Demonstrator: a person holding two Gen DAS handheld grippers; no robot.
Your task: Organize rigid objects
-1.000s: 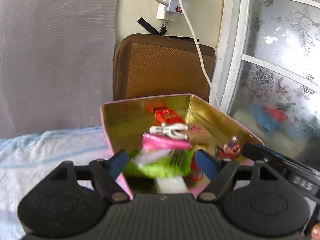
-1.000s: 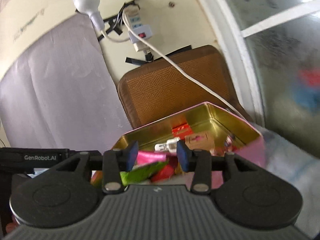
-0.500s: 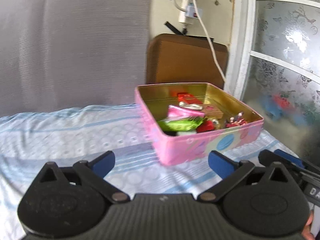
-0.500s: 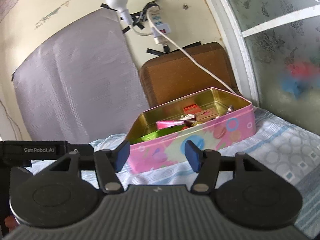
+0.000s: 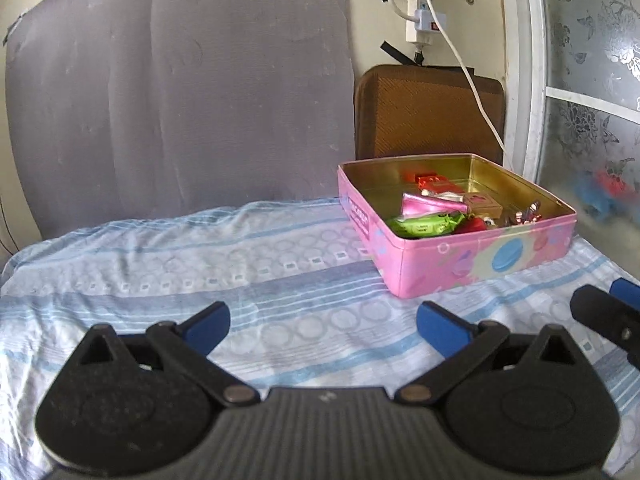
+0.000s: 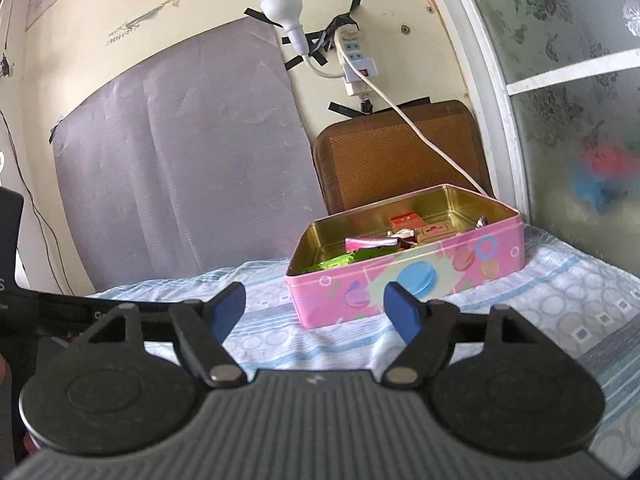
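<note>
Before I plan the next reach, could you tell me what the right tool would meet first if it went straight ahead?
Most likely the near side wall of the pink tin, which sits straight ahead of the open right tool; depth is uncertain.

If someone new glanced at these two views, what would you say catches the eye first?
The pink tin stands out at once: it sits open on the blue-striped bedsheet, near the brown cushion propped against the wall. Inside, a green wrapper and a pink wrapper lie among other small items. Both the left gripper and the right gripper hang in front with jaws open, holding nothing.
</note>
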